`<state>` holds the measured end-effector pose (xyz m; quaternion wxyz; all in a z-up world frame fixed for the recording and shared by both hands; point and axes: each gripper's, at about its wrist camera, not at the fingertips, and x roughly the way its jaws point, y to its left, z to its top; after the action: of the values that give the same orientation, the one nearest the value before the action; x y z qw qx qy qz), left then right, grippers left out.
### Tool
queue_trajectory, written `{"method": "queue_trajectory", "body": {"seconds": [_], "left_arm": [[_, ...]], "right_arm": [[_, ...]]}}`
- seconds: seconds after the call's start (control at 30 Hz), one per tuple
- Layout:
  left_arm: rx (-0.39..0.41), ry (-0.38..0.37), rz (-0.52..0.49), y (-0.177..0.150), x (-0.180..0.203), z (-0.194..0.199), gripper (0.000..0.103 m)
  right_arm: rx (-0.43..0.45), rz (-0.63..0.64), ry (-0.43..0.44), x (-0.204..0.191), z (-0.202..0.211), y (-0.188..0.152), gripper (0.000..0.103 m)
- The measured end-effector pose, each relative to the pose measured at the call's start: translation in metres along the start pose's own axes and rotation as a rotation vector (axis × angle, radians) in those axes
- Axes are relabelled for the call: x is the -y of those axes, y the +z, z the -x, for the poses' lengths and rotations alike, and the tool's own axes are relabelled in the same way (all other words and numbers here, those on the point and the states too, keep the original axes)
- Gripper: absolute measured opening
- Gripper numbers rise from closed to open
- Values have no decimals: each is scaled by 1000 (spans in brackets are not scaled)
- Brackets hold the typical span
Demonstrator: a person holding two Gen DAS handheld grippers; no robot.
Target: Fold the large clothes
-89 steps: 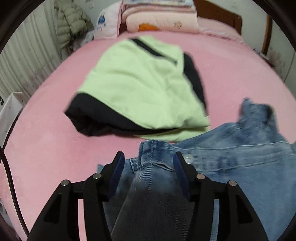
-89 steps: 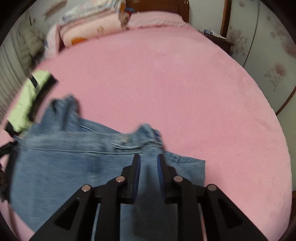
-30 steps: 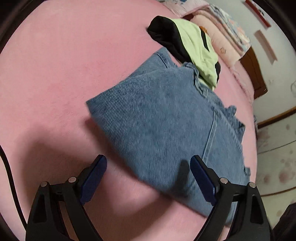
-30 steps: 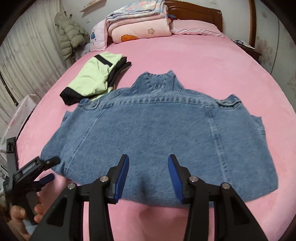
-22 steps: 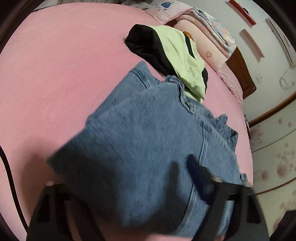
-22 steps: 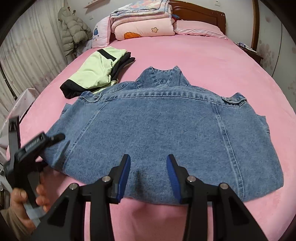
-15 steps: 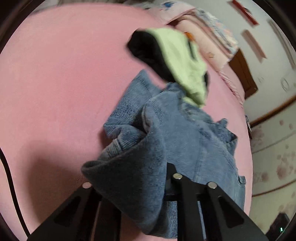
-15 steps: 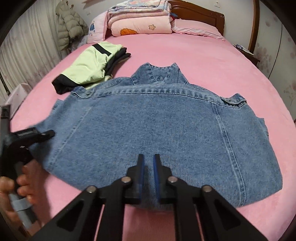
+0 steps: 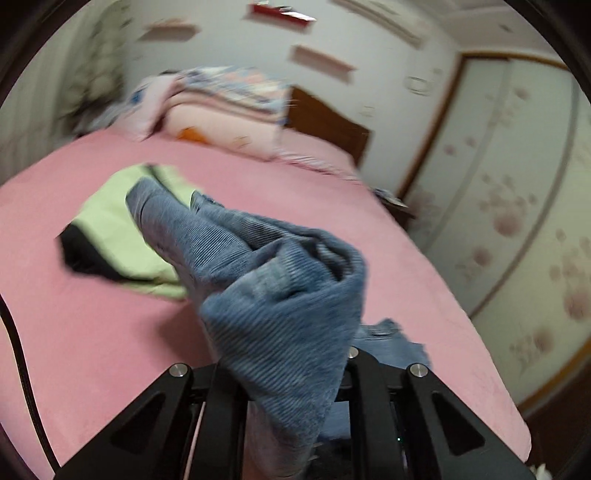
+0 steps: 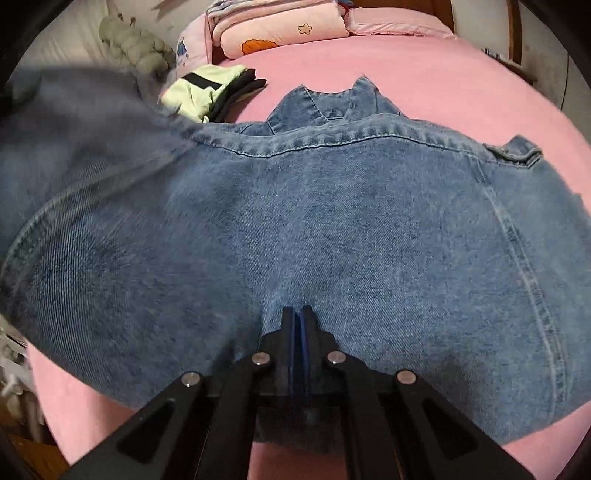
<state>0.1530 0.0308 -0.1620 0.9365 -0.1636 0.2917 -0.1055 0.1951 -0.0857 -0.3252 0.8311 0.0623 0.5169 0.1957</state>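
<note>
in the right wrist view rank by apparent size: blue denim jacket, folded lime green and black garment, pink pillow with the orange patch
1. Blue denim jacket, largest, though nearest the camera.
2. Pink pillow with the orange patch.
3. Folded lime green and black garment, close to the pillow in apparent size, so that order is unsure.

The denim jacket is coarse, faded twill cloth with stitched seams, lying on a bed covered in matt, fuzzy pink fabric.

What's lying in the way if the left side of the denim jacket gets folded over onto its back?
Nothing visible. The denim jacket has a bare back panel, with both grippers shut on it: the left gripper lifts one side and the right gripper pinches the hem. The green and black garment lies beyond the collar.
</note>
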Motion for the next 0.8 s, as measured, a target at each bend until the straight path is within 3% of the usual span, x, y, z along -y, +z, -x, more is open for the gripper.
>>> {"method": "queue_trajectory", "body": {"seconds": [0.13,0.3,0.43,0.53,0.67,0.8], "left_arm": [[-22,-78,-110,-6,68,-28,10],[-151,-151,-147,-44,128,-87,10],[-291,-143,-185,-102,163,-143,10],[-371,-101,-207,-136,177,-168,10],[-344,-81,-208,-130,191,-166,10],[-258,-98,-220,-114,212,-140,10]], "right_arm": [[4,-74,114,25,28,1,2],[111,-141,-40,99,105,-18,2],[81,-184,-186,163,132,-48,2],[46,-232,-212,193,135,-64,2],[64,-246,-213,202,142,-72,1],[100,-260,-205,206,155,-77,2]]}}
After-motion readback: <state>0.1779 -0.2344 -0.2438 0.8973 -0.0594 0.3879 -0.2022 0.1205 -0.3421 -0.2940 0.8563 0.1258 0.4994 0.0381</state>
